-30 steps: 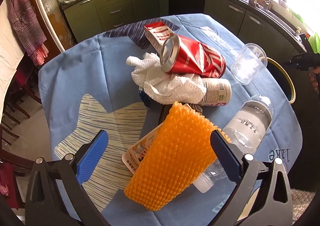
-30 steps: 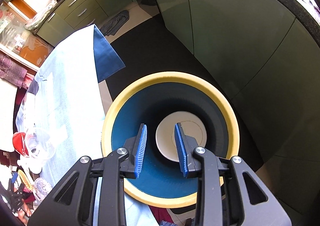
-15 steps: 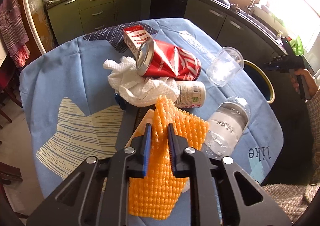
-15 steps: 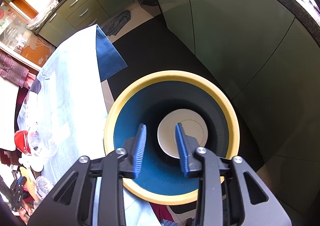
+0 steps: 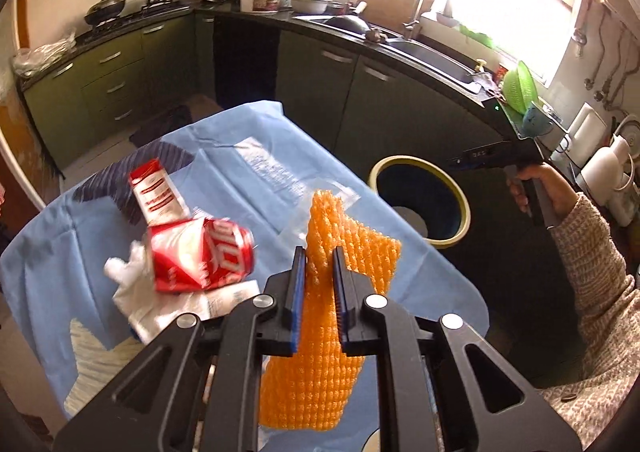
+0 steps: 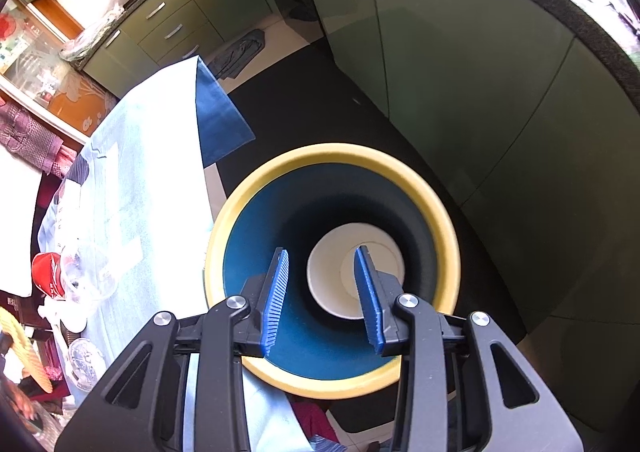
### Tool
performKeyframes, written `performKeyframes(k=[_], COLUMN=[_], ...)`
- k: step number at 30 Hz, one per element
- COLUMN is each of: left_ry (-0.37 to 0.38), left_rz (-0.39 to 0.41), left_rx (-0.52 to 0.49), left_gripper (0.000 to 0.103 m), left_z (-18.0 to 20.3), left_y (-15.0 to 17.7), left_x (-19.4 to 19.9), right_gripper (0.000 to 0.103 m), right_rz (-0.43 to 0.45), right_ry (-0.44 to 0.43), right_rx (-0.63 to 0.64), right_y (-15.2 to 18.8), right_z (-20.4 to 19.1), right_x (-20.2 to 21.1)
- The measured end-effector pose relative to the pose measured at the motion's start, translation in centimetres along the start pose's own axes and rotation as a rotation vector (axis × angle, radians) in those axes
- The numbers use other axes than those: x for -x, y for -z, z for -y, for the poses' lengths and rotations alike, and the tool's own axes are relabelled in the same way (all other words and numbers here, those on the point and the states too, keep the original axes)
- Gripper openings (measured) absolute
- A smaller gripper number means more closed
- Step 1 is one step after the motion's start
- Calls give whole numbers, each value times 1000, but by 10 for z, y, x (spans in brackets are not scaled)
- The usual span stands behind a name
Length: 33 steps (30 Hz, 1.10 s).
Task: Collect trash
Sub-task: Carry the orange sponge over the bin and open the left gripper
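Observation:
My left gripper (image 5: pixel 318 272) is shut on an orange foam net sleeve (image 5: pixel 316 368) and holds it lifted above the blue tablecloth (image 5: pixel 248 176). A crushed red can (image 5: pixel 200 256), a red-and-white carton (image 5: pixel 154 192) and a crumpled white tissue (image 5: pixel 136 292) lie on the table to its left. The yellow-rimmed trash bin (image 5: pixel 460 204) stands beyond the table's right edge. My right gripper (image 6: pixel 322 284) is open and empty, right above that bin (image 6: pixel 332 156), which holds a white paper cup (image 6: pixel 328 284). The right gripper's handle (image 5: pixel 524 168) shows in the left wrist view.
Green kitchen cabinets (image 5: pixel 320 92) and a dark counter (image 5: pixel 424 52) run behind the bin. A clear plastic cup (image 6: pixel 86 272) and a plastic bottle (image 6: pixel 82 360) lie near the table edge in the right wrist view. A dark floor mat (image 6: pixel 304 100) lies beside the bin.
My left gripper closed on the orange foam net and lifted it off the table, tilting toward the bin. My right gripper stayed over the bin and opened slightly wider.

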State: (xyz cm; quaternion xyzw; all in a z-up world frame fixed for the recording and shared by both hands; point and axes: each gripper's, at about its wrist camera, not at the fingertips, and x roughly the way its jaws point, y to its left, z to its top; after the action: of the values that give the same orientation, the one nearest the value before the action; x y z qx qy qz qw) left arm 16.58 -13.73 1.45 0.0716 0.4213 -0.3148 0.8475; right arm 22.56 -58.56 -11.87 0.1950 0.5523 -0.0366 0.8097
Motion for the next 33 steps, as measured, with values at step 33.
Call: performKeyframes(k=[33], left_ry=[64], left_rz=[-152], left_rx=[50], left_gripper=[46], left_z=[122], left_y=[-107], left_x=[-197], right_gripper=[35], right_rz=[56], right_ry=[56], right_rx=[56], right_y=[31], right_z=[46], right_x=[36])
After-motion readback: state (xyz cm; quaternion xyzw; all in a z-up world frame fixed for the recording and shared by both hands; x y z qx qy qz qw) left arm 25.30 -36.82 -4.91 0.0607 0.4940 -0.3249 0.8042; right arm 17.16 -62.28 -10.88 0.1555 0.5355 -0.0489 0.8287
